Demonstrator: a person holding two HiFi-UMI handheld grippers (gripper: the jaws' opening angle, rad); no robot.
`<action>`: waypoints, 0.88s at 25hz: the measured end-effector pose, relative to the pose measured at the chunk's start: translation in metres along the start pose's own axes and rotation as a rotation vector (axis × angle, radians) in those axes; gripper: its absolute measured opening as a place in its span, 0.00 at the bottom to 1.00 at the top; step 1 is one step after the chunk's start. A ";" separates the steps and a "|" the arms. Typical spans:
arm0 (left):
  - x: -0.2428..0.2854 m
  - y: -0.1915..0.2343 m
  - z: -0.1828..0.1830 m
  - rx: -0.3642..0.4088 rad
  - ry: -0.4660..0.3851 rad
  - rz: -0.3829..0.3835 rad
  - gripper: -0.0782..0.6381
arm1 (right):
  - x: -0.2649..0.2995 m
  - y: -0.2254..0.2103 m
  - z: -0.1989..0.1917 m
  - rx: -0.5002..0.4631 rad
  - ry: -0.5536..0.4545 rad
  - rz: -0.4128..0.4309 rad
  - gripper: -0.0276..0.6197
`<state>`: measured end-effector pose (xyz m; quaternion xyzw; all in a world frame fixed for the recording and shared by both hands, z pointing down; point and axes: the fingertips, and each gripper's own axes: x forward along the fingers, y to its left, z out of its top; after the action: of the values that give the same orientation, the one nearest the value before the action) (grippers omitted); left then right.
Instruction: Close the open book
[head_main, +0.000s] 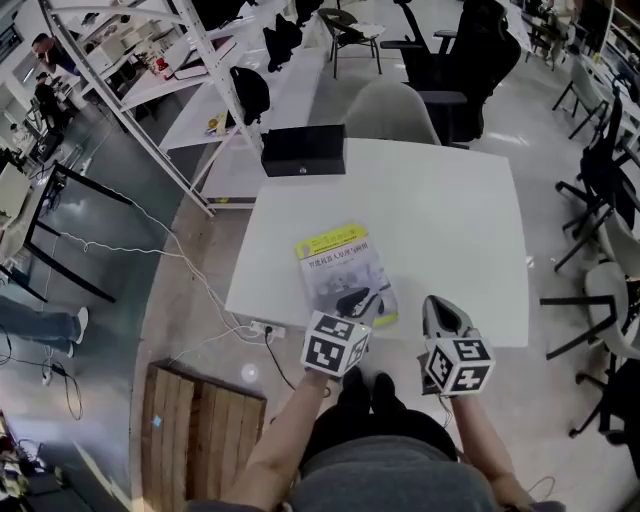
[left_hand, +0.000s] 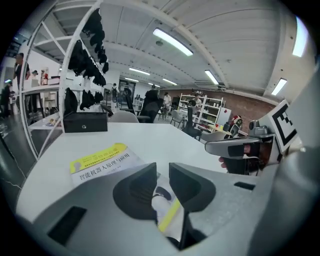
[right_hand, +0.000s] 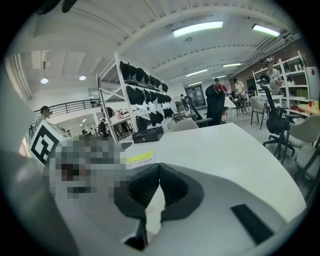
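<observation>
The book (head_main: 340, 262) lies closed on the white table (head_main: 450, 220) near its front edge, with a grey cover and a yellow band at the top. It also shows in the left gripper view as the book (left_hand: 102, 159) and in the right gripper view as the book (right_hand: 140, 158). My left gripper (head_main: 358, 300) hovers over the book's near end. Its jaws (left_hand: 162, 170) stand a little apart with nothing between them. My right gripper (head_main: 443, 312) hangs over the table's front edge to the right of the book, and its jaws (right_hand: 159, 167) meet at the tips, empty.
A black box (head_main: 303, 150) sits at the table's far edge, with a pale chair (head_main: 392, 110) behind it. A wooden pallet (head_main: 200, 430) lies on the floor at the near left. Office chairs (head_main: 600, 170) stand to the right, a white rack (head_main: 150, 90) to the left.
</observation>
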<state>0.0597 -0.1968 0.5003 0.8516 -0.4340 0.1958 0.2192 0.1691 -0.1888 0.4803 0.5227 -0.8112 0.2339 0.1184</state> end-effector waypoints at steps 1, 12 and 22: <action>-0.005 0.004 0.004 0.000 -0.018 0.022 0.22 | 0.000 0.002 0.003 -0.003 -0.007 0.008 0.05; -0.065 0.049 0.033 -0.053 -0.197 0.212 0.14 | 0.000 0.021 0.033 -0.045 -0.070 0.083 0.05; -0.110 0.066 0.034 -0.080 -0.276 0.336 0.12 | 0.001 0.044 0.045 -0.091 -0.087 0.162 0.05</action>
<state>-0.0500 -0.1783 0.4284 0.7766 -0.6032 0.0939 0.1555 0.1310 -0.1968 0.4308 0.4589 -0.8651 0.1826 0.0874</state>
